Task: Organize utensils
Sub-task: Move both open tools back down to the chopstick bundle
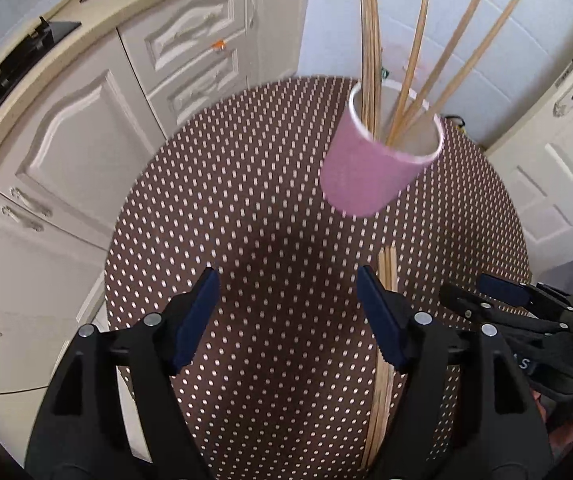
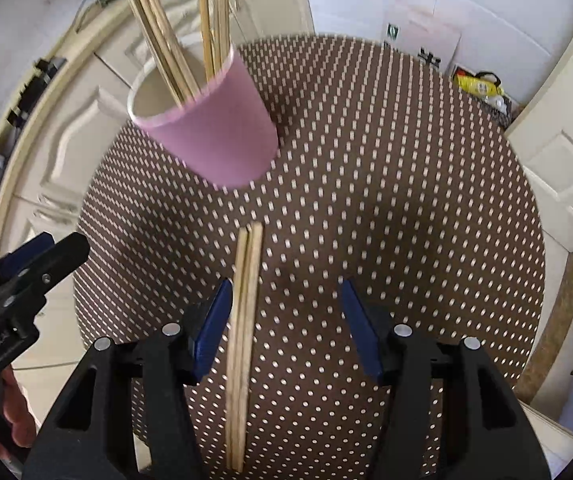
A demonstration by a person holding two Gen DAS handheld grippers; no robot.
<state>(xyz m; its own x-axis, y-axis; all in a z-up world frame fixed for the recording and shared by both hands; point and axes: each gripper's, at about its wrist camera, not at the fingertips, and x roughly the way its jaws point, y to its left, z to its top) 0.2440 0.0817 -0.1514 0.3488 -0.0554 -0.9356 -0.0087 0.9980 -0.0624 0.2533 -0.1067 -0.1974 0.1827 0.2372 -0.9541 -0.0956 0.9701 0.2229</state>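
A pink cup (image 1: 370,168) stands on the round brown dotted table (image 1: 246,208) and holds several wooden chopsticks (image 1: 418,56). It also shows in the right wrist view (image 2: 218,136) at upper left. A pair of chopsticks (image 2: 244,340) lies flat on the table in front of the cup, between the right gripper's fingers and close to the left finger (image 2: 210,328). In the left wrist view that pair (image 1: 384,344) lies by the right finger. My left gripper (image 1: 288,316) is open and empty. My right gripper (image 2: 286,324) is open, jaws apart around the lying pair.
White kitchen cabinets (image 1: 86,160) and a countertop (image 1: 46,40) stand to the left of the table. A white door (image 1: 558,152) is at the right. A yellow bag (image 2: 480,86) sits on the floor beyond the table. The right gripper shows in the left wrist view (image 1: 498,300).
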